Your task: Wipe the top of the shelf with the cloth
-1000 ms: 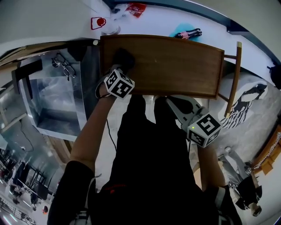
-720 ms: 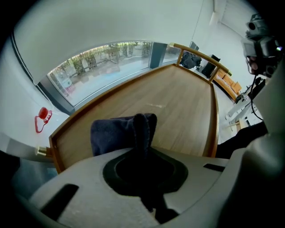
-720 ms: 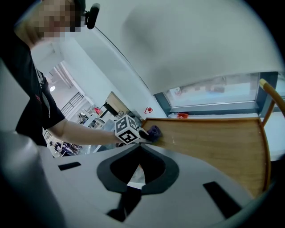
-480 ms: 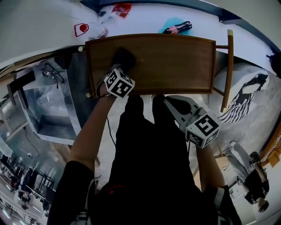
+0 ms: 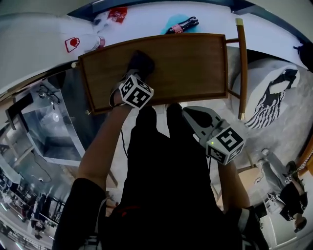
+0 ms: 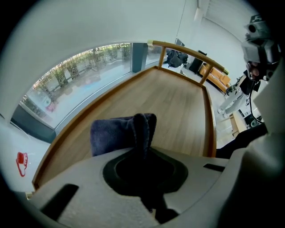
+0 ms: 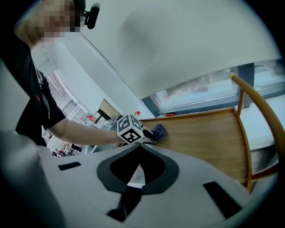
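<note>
A dark blue cloth [image 5: 140,63] lies bunched on the brown wooden shelf top [image 5: 190,63], left of its middle. My left gripper [image 5: 138,74] is shut on the cloth and holds it against the wood. In the left gripper view the cloth [image 6: 120,133] sticks up between the jaws, with the shelf top [image 6: 178,107] stretching beyond. My right gripper [image 5: 190,113] hangs in front of the shelf's near edge, off the wood, its jaws together on nothing. In the right gripper view my right gripper [image 7: 140,149] looks across at the cloth [image 7: 159,131] and the shelf top [image 7: 205,133].
A raised wooden rim runs round the shelf top, with a wooden rail [image 5: 241,68] at its right end. A glass-and-metal cabinet [image 5: 54,127] stands to the left. Behind the shelf, a white ledge holds a bottle [image 5: 182,25] and a red packet [image 5: 117,13].
My left gripper has dragged the cloth rightward along the shelf top, away from its left end. The right gripper has stayed in about the same place. The head view has shifted.
</note>
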`<state>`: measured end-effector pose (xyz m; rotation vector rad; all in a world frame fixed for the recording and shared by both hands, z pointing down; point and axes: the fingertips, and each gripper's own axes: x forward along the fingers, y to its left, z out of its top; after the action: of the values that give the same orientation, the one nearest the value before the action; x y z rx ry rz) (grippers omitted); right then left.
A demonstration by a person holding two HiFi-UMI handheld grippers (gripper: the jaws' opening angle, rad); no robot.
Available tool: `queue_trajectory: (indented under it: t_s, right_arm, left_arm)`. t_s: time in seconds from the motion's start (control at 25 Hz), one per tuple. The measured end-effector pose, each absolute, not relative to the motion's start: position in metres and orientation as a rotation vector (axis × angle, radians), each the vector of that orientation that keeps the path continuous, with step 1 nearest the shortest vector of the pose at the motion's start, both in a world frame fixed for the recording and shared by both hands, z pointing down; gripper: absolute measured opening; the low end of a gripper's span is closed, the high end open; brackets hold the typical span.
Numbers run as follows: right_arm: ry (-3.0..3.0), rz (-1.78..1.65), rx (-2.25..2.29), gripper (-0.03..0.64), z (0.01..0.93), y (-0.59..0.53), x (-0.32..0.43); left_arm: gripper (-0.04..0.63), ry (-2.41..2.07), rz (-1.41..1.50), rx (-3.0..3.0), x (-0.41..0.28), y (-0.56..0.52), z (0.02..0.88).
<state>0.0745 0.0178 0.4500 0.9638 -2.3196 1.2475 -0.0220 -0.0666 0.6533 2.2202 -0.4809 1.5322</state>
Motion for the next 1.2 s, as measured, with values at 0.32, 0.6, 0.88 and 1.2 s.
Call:
queue_trajectory:
  t_s: [0.32,0.6,0.88,1.2]
  right_arm:
    - [-2.299,1.296,1.055,0.005,0.457,0.025,0.122]
    - [-2.281,1.325,1.144,0.005,0.460,0.033,0.162]
    - [-2.262,1.352,1.237,0.005,0.460,0.042,0.197]
    - [-2.241,1.375,1.304,0.005,0.461,0.054,0.226]
  left_arm:
    - [0.038,-0.373,1.561,2.288,0.049,-0.067,0.654]
    - [0.038,-0.268,1.573,2.347,0.108,-0.062,0.654]
    - [0.038,-0.148,1.583,2.404,0.161,-0.053,0.653]
    - [0.038,-0.034,1.579,2.450,0.209,-0.043,0.650]
